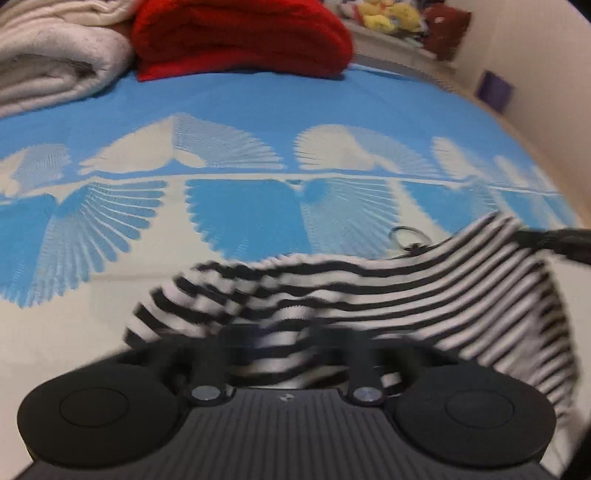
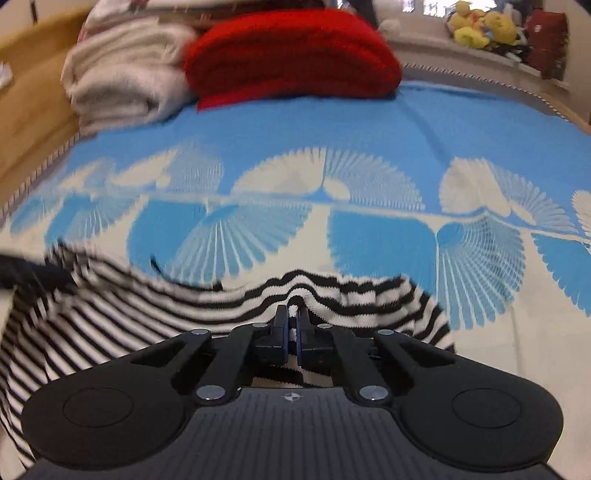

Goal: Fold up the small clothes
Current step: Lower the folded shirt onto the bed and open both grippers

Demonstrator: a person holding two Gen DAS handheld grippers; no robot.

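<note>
A black-and-white striped garment (image 1: 388, 291) is held up over the blue-and-white bedspread (image 1: 258, 99). In the left wrist view the cloth drapes over my left gripper (image 1: 284, 339) and hides its fingertips; the cloth bunches there as if pinched. My right gripper shows at the right edge (image 1: 561, 240), gripping the garment's far corner. In the right wrist view my right gripper (image 2: 291, 321) is shut on an edge of the striped garment (image 2: 184, 306), which stretches left toward my left gripper (image 2: 22, 273).
A folded red blanket (image 1: 243, 37) and a white blanket (image 1: 55, 55) lie at the far side of the bed. Stuffed toys (image 2: 484, 26) sit on a shelf at the back right. A wooden bed frame (image 2: 33, 92) is at the left.
</note>
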